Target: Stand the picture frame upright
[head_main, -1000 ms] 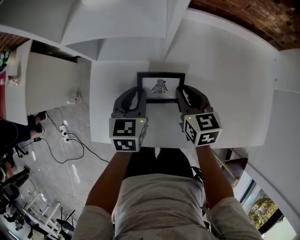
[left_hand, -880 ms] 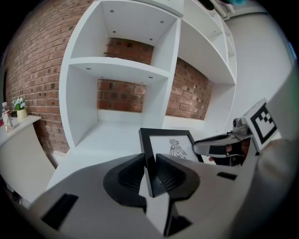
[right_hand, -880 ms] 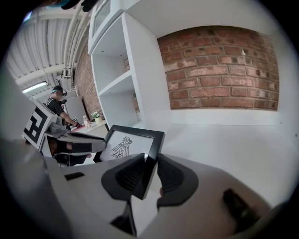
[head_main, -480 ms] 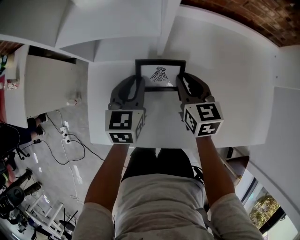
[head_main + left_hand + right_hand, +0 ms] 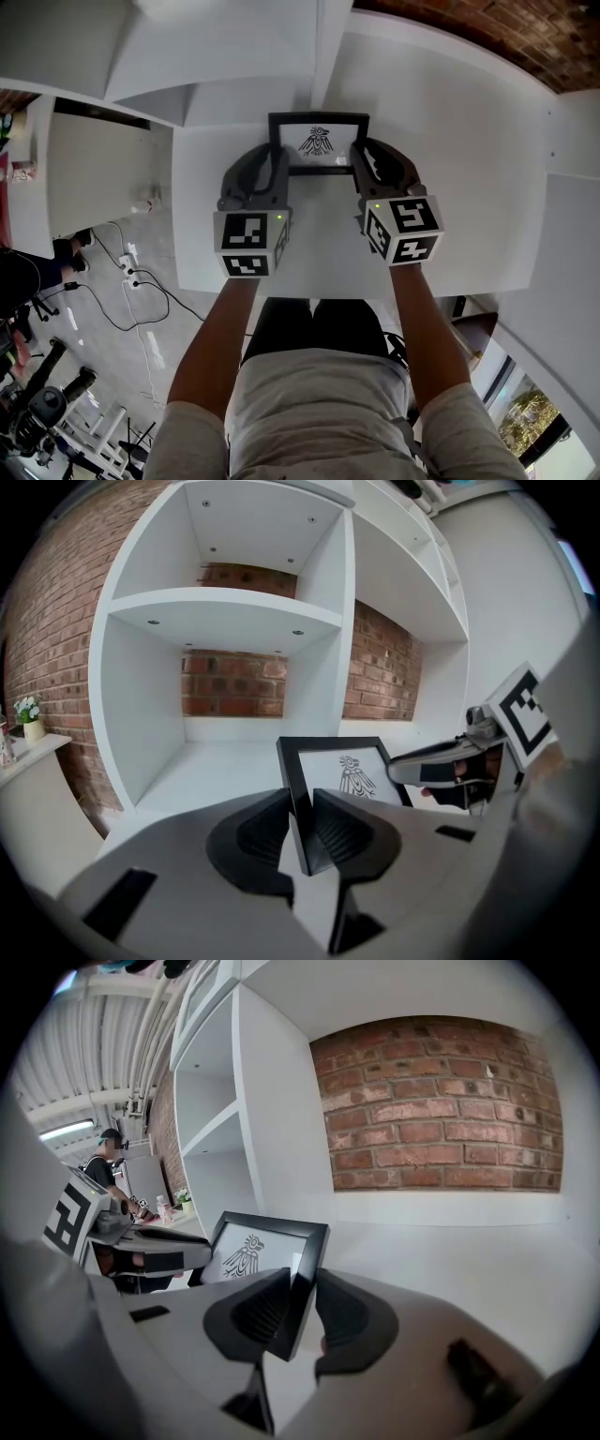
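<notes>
The black picture frame (image 5: 319,145), with a bird drawing inside, is at the far part of the white counter (image 5: 319,258), in front of the white shelf unit (image 5: 234,621). It is raised and leans a little backward. The left gripper (image 5: 278,169) is clenched on its left bar and the right gripper (image 5: 359,169) on its right bar. I think these 2 grips keep it from twisting while it is tipped up. Whether its lower edge touches the counter, I cannot tell.

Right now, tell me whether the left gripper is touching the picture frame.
Touching. The left gripper view shows the left gripper closed on the left side bar of the picture frame, with both pads pressed against it and no gap.
</notes>
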Tool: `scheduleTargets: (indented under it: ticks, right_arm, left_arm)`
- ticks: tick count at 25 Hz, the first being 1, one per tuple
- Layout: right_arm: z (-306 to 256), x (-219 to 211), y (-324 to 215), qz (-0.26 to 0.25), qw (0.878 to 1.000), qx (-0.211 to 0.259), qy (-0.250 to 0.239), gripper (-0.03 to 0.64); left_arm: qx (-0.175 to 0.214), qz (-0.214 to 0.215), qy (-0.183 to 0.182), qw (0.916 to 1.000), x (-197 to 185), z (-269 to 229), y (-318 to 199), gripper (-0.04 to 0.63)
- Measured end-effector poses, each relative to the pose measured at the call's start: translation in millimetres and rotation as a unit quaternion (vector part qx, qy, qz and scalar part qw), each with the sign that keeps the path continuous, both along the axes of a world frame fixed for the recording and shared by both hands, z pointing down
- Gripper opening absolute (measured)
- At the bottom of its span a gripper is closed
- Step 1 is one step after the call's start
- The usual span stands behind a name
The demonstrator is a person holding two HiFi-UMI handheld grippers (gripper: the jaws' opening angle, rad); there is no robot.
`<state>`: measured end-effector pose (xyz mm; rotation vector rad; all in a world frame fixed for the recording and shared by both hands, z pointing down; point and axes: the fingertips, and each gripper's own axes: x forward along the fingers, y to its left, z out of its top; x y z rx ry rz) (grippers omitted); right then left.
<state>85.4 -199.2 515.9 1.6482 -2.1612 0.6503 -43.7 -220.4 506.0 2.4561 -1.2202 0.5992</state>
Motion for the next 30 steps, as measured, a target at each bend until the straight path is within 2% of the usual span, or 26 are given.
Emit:
scheduleTargets:
  ticks: [6, 11, 18, 30]
  right_arm:
    - [5.5, 0.9, -4.1, 0.000, 1.000, -0.004, -0.003, 0.094]
    - [9.1, 2.2, -10.3, 0.006, 1.000, -0.005, -0.005, 0.083]
    - [12.9, -0.9, -18.4, 0.008, 1.000, -0.007, -0.012, 0.080]
    - [16.7, -0.3, -22.5, 0.006, 1.000, -0.005, -0.011, 0.080]
  left_arm:
    - [0.000, 0.004, -0.014, 0.9999, 0.4, 8.6, -4.7, 0.087]
    - [-0.008, 0.004, -0.004, 1.0000, 0.1, 13.3, -10.8, 0.084]
    - [-0.017, -0.003, -0.008, 0.9998, -3.2, 20.8, -21.1, 0.083]
    - [-0.012, -0.007, -0.014, 0.9998, -1.4, 25.2, -28.4, 0.083]
